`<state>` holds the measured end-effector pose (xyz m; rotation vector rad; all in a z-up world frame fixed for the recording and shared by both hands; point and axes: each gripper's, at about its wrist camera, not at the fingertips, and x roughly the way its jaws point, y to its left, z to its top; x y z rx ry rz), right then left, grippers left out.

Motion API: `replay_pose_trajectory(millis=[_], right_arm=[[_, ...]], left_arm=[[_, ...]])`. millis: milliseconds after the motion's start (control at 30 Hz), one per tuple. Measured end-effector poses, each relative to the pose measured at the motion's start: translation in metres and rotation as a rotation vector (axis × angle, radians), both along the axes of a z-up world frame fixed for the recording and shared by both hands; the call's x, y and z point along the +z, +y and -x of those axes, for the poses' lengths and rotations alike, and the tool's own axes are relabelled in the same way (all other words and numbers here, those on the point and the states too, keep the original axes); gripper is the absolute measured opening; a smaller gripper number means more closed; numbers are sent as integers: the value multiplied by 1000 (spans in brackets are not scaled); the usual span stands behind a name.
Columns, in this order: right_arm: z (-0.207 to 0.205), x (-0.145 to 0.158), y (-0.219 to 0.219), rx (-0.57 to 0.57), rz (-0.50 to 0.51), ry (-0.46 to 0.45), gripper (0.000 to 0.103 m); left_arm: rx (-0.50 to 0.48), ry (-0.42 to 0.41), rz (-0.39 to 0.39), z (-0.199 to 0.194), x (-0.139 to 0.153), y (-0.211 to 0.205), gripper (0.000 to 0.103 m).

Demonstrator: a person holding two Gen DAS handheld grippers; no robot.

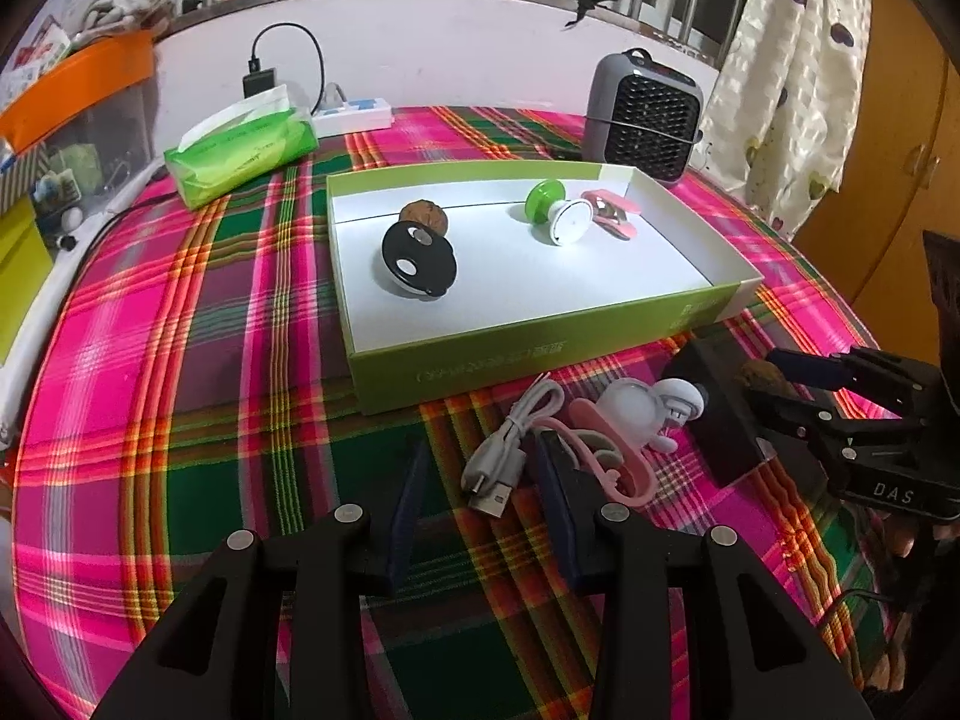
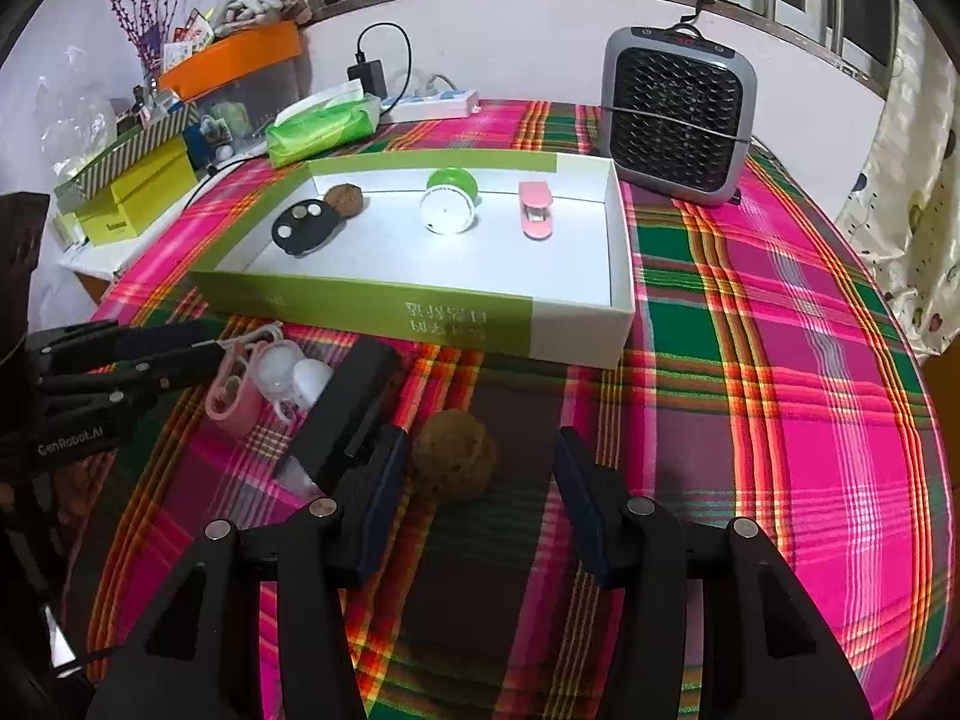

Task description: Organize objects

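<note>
A brown walnut (image 2: pixel 456 462) rests on the plaid tablecloth between the pads of my right gripper (image 2: pixel 483 492). It lies close to the left pad with a clear gap to the right one, so the jaws stand open. My left gripper (image 1: pixel 483 504) is open over a coiled white USB cable (image 1: pixel 510 438), whose plug lies between its fingers. Beside the cable are a pink holder (image 1: pixel 606 456), a white round figure (image 1: pixel 642 408) and a black block (image 1: pixel 714 408). The green-and-white box (image 1: pixel 540 354) holds a black disc (image 1: pixel 420 261), another walnut (image 1: pixel 426 216), a green-white gadget (image 1: pixel 558 213) and a pink clip (image 1: pixel 612 210).
A grey fan heater (image 2: pixel 678 114) stands behind the box at the right. A green tissue pack (image 1: pixel 240 150) and a white power strip (image 1: pixel 354 114) lie at the back left. Storage boxes (image 2: pixel 138 186) crowd the left side. A curtain (image 1: pixel 798 60) hangs at the right.
</note>
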<state>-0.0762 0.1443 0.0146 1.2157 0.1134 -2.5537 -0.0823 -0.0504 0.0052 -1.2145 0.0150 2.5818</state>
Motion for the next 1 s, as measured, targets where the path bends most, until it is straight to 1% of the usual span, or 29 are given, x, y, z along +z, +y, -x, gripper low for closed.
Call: replay_pose_trajectory(millis=[233,633,667,733,800,867,1000], right_arm=[[4,-1,4,-22,-9,-10,51],[3,-2,2,-33,-29,-6,51],[3,-2,2,-34,-30,-6,51],[2,-2,2,-35,-30,-5,51],[1,-2,3,-34,-27,-4,47],[2,-2,3,-35,-25,-2,36],[2,-2,4,-32,-13,-3,31]], left_arm=[[0,2,33,4,-1,4,35],[0,1,26,6,-1,4,35],[1,1,27,6,-1,4,34],[4,2,28,6,-1,3,29],[5,2,28,6,-1,3,23],[6,3,28,6,0,3,22],[8,2,25,5,0,2,21]])
